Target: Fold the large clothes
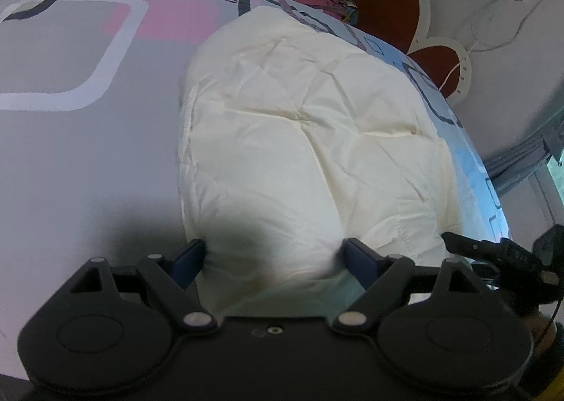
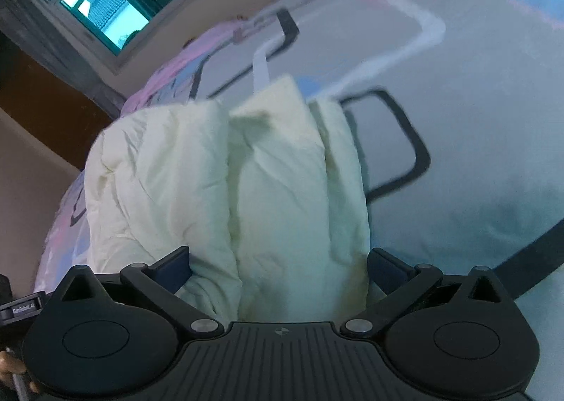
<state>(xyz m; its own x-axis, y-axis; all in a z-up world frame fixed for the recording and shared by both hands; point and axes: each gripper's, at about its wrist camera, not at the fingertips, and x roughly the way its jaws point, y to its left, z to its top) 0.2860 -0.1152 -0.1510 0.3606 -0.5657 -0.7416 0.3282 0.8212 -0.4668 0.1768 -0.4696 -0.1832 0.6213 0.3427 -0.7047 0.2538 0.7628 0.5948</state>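
My left gripper (image 1: 273, 254) has its jaws spread wide around the near end of the puffy cream jacket (image 1: 310, 140), a quilted, crinkled bundle lying folded on the bed cover (image 1: 70, 154). I cannot tell if the pads press it. My right gripper (image 2: 278, 265) straddles the jacket's other end (image 2: 246, 172), where soft layers stack in thick rounded folds; jaws wide, grip unclear. The smooth cover carries grey, pink and white rounded squares.

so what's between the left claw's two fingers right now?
The near end of the cream padded jacket bulges between the left claw fingers in the left wrist view; whether the pads squeeze it is unclear.
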